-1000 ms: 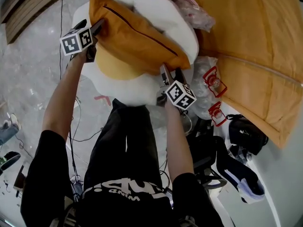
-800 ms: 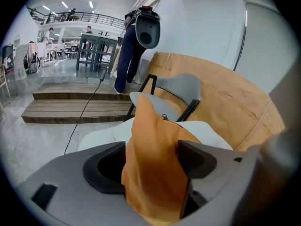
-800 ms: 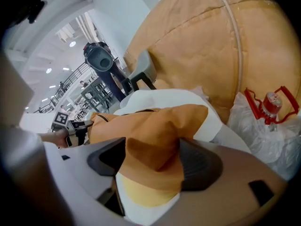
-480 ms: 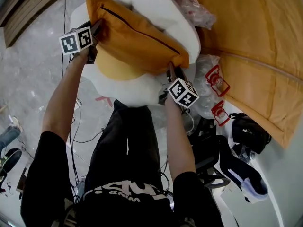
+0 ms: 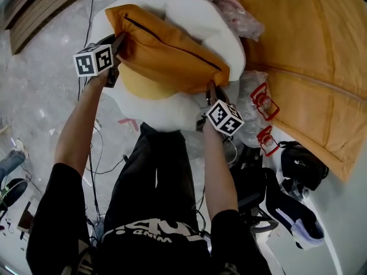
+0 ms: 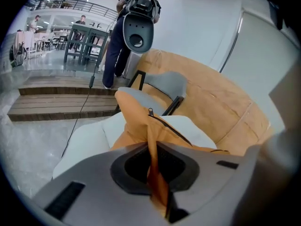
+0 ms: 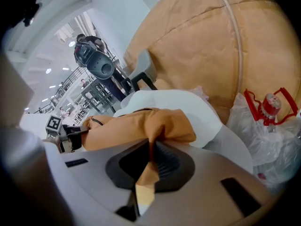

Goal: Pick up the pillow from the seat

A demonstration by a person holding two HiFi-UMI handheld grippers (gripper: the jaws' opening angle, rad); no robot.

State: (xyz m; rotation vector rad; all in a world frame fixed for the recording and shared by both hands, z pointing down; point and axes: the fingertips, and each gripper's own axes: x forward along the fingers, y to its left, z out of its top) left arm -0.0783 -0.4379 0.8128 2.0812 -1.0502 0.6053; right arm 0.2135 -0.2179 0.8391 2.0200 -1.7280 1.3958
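In the head view, the pillow (image 5: 166, 47) is hanging over the white seat (image 5: 195, 16), its long axis running from upper left to lower right and its zip edge facing up. The left gripper (image 5: 116, 42) is pinching the upper-left corner and the right gripper (image 5: 211, 89) the lower-right one. A big orange beanbag (image 5: 309, 50) is crowding the seat's right side, with plastic bags (image 5: 252, 119) wedged between them and a black bag (image 5: 301, 165) lying nearer the person. Whether the pillow's sagging underside is touching the seat is hard to make out. In the left gripper view, the left gripper (image 6: 153, 173) is clamping a fold of the pillow (image 6: 136, 117) between closed jaws. The seat (image 6: 89, 140) is lying below, the beanbag (image 6: 221, 112) is rising at right, and wooden steps (image 6: 56, 105) are lying beyond. In the right gripper view, the right gripper (image 7: 150, 166) is likewise biting the pillow (image 7: 136, 126) at its corner. The pillow is stretching away toward the left gripper (image 7: 66, 131), and a bottle (image 7: 269, 105) is showing in the bags (image 7: 268, 145) at right.
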